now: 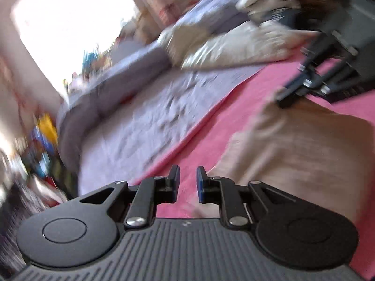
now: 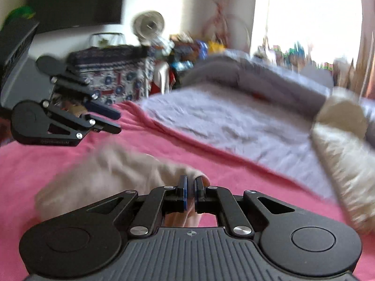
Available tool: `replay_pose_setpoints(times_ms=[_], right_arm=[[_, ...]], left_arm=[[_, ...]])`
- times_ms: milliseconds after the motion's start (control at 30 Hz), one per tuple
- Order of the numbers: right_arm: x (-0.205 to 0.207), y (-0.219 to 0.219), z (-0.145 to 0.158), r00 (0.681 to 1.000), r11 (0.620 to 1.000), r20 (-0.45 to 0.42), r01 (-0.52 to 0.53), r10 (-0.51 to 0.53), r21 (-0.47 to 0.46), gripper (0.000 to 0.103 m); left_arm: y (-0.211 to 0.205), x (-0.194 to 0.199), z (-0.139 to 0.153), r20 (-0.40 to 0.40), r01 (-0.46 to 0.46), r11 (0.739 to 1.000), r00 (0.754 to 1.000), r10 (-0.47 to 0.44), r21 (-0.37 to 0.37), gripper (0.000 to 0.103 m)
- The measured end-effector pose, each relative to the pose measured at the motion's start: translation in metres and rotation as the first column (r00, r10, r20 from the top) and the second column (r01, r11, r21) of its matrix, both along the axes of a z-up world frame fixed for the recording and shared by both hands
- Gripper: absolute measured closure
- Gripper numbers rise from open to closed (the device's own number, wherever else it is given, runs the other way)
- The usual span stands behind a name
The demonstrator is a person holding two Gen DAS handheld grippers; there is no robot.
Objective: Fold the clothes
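Meanwhile, my right gripper [image 2: 190,188] pinches a corner of the beige knit garment [image 2: 112,171] lying on the pink blanket [image 2: 234,175], its length running toward my left gripper [image 1: 188,182], whose narrowly parted jaws hold nothing above the blanket, just beside the garment's edge.

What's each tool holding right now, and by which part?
Right tool: shut on the beige garment, gripping its near edge, which bunches at the fingertips. Left tool: a gap shows between its fingers, nothing in it; the pink blanket shows through.
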State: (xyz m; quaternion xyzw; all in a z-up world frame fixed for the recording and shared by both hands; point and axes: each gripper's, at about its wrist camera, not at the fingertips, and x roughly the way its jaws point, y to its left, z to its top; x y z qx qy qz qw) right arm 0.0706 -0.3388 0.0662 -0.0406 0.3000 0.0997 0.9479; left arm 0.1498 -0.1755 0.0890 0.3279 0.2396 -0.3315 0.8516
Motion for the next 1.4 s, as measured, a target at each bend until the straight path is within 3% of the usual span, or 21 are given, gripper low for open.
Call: replay_pose_setpoints(times_ms=[100,200,233,300,333,367,433,467,567,633,700,733,767,867,1000,1133,1200,1233,1300,1333,1400], right_arm=[[0.034,-0.019,-0.038,0.995,0.995,-0.093,0.040,-0.031,0.090,0.095],[0.022,-0.031,-0.065,0.990,0.981,-0.142,0.047,-0.020,0.186,0.092],[0.018,-0.039,-0.066,0.989,0.969,-0.146,0.049,-0.013,0.244,0.085],[0.015,-0.065,-0.067,0.987,0.917,-0.162,0.073,-0.010,0.391,0.047],[0.012,-0.078,-0.067,0.988,0.882,-0.154,0.074,-0.001,0.466,0.024],[0.008,-0.089,-0.066,0.990,0.843,-0.140,0.069,0.008,0.533,0.022],[0.004,-0.097,-0.065,0.992,0.820,-0.124,0.082,-0.014,0.567,0.022],[0.002,-0.100,-0.065,0.993,0.814,-0.118,0.092,-0.029,0.573,0.022],[0.004,-0.082,-0.064,0.992,0.838,-0.126,0.079,-0.012,0.539,0.022],[0.004,-0.065,-0.063,0.993,0.868,-0.121,0.055,0.005,0.493,0.024],[0.006,-0.049,-0.062,0.994,0.896,-0.113,0.039,0.012,0.442,0.042],[0.006,-0.045,-0.061,0.994,0.902,-0.112,0.051,-0.002,0.429,0.068],[0.005,-0.042,-0.058,0.993,0.903,-0.115,0.068,-0.021,0.424,0.079],[-0.004,-0.041,-0.045,0.994,0.903,-0.089,0.100,-0.069,0.418,0.091],[-0.014,-0.039,-0.023,0.997,0.910,-0.006,0.069,-0.073,0.408,0.093],[-0.005,-0.043,-0.007,0.995,0.912,0.054,0.058,-0.087,0.407,0.094],[0.013,-0.044,-0.015,0.993,0.922,0.036,0.088,-0.110,0.378,0.094],[0.026,-0.044,-0.026,0.992,0.930,-0.007,0.121,-0.127,0.347,0.093],[0.052,-0.045,-0.048,0.983,0.943,-0.090,0.182,-0.163,0.279,0.084],[0.059,-0.044,-0.057,0.978,0.949,-0.118,0.197,-0.172,0.246,0.074],[0.056,-0.042,-0.062,0.973,0.962,-0.125,0.211,-0.191,0.175,0.065]], left_arm=[[0.010,0.034,-0.026,-0.096,-0.108,0.994,0.990,0.105,-0.030,0.082],[0.035,0.043,-0.035,-0.162,-0.161,0.982,0.976,0.143,-0.099,0.081],[0.044,0.044,-0.035,-0.184,-0.169,0.977,0.972,0.143,-0.129,0.079],[0.059,0.050,-0.033,-0.292,-0.165,0.958,0.952,0.092,-0.236,0.045],[0.070,0.054,-0.033,-0.373,-0.172,0.935,0.927,0.046,-0.312,0.038],[0.081,0.057,-0.033,-0.448,-0.184,0.905,0.894,-0.008,-0.384,0.029],[0.094,0.059,-0.040,-0.546,-0.239,0.846,0.835,-0.071,-0.476,0.022],[0.094,0.059,-0.046,-0.564,-0.267,0.836,0.824,-0.060,-0.479,0.019],[0.081,0.052,-0.064,-0.551,-0.304,0.863,0.834,0.036,-0.404,0.022],[0.079,0.043,-0.071,-0.533,-0.297,0.839,0.846,0.010,-0.456,0.029],[0.079,0.037,-0.073,-0.522,-0.305,0.811,0.853,-0.001,-0.499,0.066],[0.080,0.034,-0.073,-0.519,-0.320,0.797,0.854,0.010,-0.512,0.072],[0.081,0.032,-0.072,-0.515,-0.337,0.781,0.857,0.024,-0.525,0.084],[0.087,0.023,-0.064,-0.505,-0.368,0.731,0.862,0.036,-0.575,0.100],[0.095,0.014,-0.044,-0.469,-0.347,0.674,0.883,0.001,-0.652,0.100],[0.096,0.028,-0.032,-0.436,-0.337,0.640,0.900,0.004,-0.690,0.100],[0.087,0.047,-0.040,-0.450,-0.362,0.667,0.892,0.044,-0.652,0.098],[0.079,0.056,-0.047,-0.450,-0.373,0.709,0.889,0.088,-0.598,0.096],[0.064,0.071,-0.067,-0.462,-0.442,0.770,0.860,0.217,-0.459,0.071],[0.063,0.076,-0.075,-0.477,-0.488,0.771,0.835,0.275,-0.410,0.070],[0.073,0.075,-0.072,-0.491,-0.532,0.731,0.815,0.306,-0.427,0.060]])
